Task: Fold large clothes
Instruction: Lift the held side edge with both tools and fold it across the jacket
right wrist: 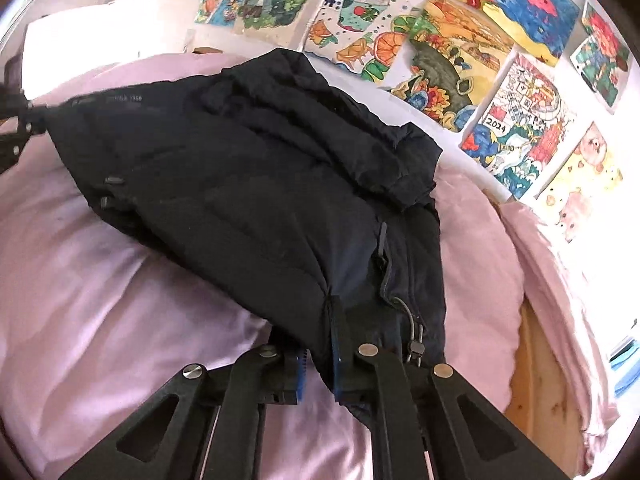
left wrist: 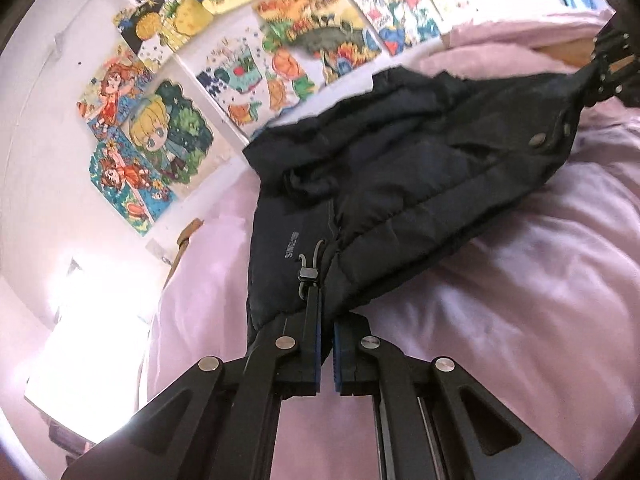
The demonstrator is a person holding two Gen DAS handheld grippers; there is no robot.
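Observation:
A dark navy padded jacket [left wrist: 400, 168] is held stretched above a pink bed sheet [left wrist: 500, 280]. My left gripper [left wrist: 326, 320] is shut on one corner of its hem, beside a drawcord toggle [left wrist: 308, 272]. In the right wrist view the same jacket [right wrist: 240, 184] hangs folded over itself, and my right gripper [right wrist: 320, 344] is shut on the other hem corner near a drawcord toggle [right wrist: 416, 346]. Each gripper also shows at the far end of the jacket in the other's view: the right gripper [left wrist: 612, 64] and the left gripper [right wrist: 16, 128].
Colourful children's drawings [left wrist: 160, 120] cover the white wall behind the bed; they also show in the right wrist view [right wrist: 460, 60]. A wooden bed frame [right wrist: 540, 380] shows at the sheet's right edge. A bright window [left wrist: 88, 340] is at the left.

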